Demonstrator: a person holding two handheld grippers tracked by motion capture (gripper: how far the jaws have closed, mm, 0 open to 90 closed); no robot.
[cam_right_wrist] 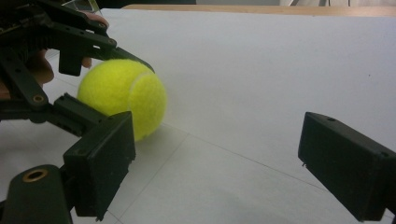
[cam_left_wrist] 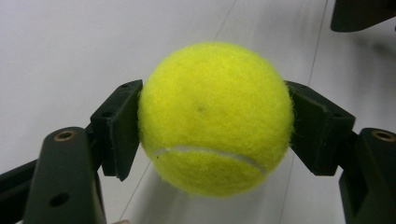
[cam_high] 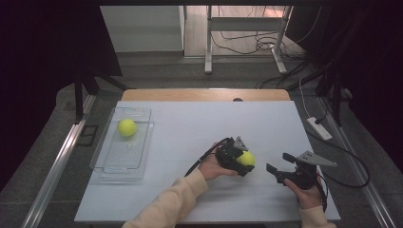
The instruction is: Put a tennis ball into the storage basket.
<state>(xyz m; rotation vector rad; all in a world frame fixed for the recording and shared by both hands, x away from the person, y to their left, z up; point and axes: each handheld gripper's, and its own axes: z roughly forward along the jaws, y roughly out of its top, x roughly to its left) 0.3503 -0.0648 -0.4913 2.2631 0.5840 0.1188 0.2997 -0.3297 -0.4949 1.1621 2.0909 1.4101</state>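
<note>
The tennis ball (cam_left_wrist: 215, 116) sits pinched between both pads of the left gripper (cam_high: 243, 160), right of the table's (cam_high: 199, 128) centre. At its three o'clock, just beside it, the right gripper (cam_high: 279, 165) rests with jaws spread, holding nothing. Well off at ten o'clock, a second ball (cam_high: 127, 127) lies in the clear tray (cam_high: 110, 159) (far end).

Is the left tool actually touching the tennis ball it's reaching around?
Touching. In the left gripper view both pads of the left tool press against opposite sides of the tennis ball, with no gap showing.
</note>
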